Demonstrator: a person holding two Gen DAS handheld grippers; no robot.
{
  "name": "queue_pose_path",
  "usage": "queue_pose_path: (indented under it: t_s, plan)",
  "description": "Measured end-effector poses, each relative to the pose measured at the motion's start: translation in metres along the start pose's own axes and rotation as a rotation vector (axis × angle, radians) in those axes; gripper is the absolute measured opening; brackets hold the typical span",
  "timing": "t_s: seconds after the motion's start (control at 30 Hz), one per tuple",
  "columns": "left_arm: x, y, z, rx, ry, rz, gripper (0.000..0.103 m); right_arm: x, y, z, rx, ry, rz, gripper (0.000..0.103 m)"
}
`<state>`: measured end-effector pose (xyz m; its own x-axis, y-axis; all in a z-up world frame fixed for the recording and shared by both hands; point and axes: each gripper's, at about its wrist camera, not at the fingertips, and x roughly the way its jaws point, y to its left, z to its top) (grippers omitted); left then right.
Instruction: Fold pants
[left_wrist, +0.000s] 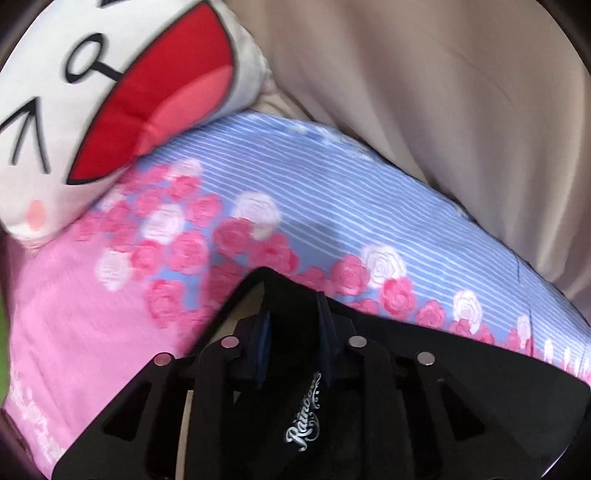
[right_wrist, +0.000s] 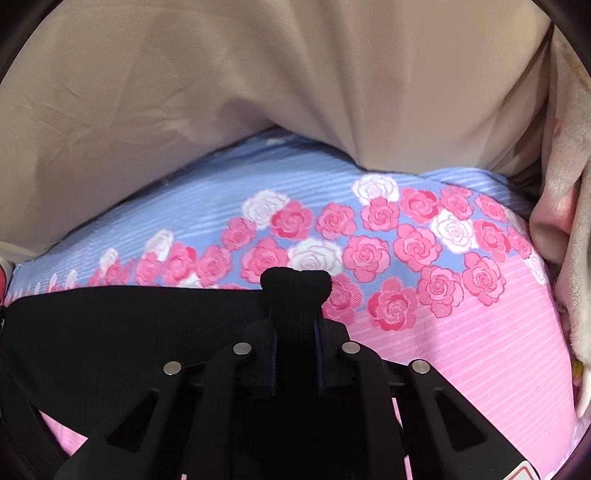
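The black pants (left_wrist: 424, 336) lie on a bed sheet (left_wrist: 314, 206) printed with blue stripes, pink bands and roses. My left gripper (left_wrist: 293, 314) is shut on a fold of the pants, and a white script logo (left_wrist: 303, 417) shows on the cloth between its arms. In the right wrist view the pants (right_wrist: 129, 325) spread out to the left across the sheet (right_wrist: 461, 350). My right gripper (right_wrist: 295, 325) is shut on a bunched edge of the pants, which sticks up past its fingertips as a black knob. The rest of the pants is hidden under both grippers.
A white cartoon-face cushion (left_wrist: 110, 92) with a red mouth rests on the sheet at the left. A beige cover (left_wrist: 443, 110) is heaped along the far side of the bed (right_wrist: 258, 74). Pale plush fabric (right_wrist: 569, 221) borders the sheet at the right.
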<state>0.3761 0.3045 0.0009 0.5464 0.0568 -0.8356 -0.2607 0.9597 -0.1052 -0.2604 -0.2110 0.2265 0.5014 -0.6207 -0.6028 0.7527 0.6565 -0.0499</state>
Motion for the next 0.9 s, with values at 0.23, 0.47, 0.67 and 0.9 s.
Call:
queue_pose_path:
  t_s: [0.23, 0.47, 0.67, 0.9]
  plan:
    - [-0.088, 0.011, -0.012, 0.003, -0.14, -0.101, 0.02, -0.07, 0.01, -0.008, -0.004, -0.125, 0.058, 0.011]
    - [-0.202, 0.03, -0.07, 0.079, -0.243, -0.192, 0.02, -0.162, 0.015, -0.032, -0.091, -0.227, 0.096, 0.011]
    - [-0.239, 0.07, -0.149, 0.127, -0.222, -0.151, 0.021, -0.209, 0.006, -0.086, -0.16, -0.221, 0.085, 0.012]
    - [-0.212, 0.114, -0.222, 0.09, -0.097, -0.087, 0.022, -0.192, -0.024, -0.155, -0.122, -0.124, 0.071, 0.012]
